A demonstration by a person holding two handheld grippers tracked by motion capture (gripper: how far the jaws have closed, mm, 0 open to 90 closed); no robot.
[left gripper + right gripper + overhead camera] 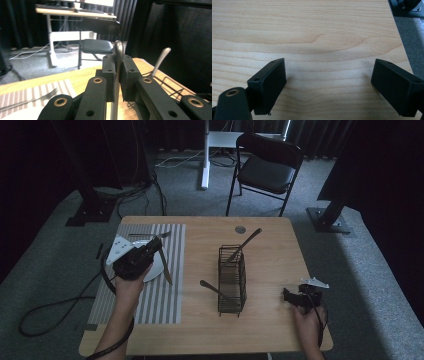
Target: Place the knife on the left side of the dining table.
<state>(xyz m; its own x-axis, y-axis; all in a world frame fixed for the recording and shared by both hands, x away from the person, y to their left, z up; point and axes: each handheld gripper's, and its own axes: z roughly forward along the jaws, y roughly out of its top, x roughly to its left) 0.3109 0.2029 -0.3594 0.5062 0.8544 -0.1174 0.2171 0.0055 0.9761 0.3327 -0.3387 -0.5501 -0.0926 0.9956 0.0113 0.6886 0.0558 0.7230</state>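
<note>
While a black folding chair stands on the grey carpet beyond the table's twelve o'clock edge, the wooden table carries a wire cutlery basket at its centre, with one utensil handle leaning out toward one o'clock and a spoon poking from its side toward nine o'clock. At the table's nine o'clock side lies a grey-and-white striped placemat bearing a white plate, and a fork rests on the mat just beyond the plate. The left gripper hovers above the plate with its jaws pinched on a table knife, whose blade slants down toward five o'clock over the mat; in the left gripper view the knife's rounded handle end sticks up between the clamped pads. The right gripper sits low over bare wood near the table's four o'clock corner, well apart from the basket, its jaws spread wide with nothing between them.
</note>
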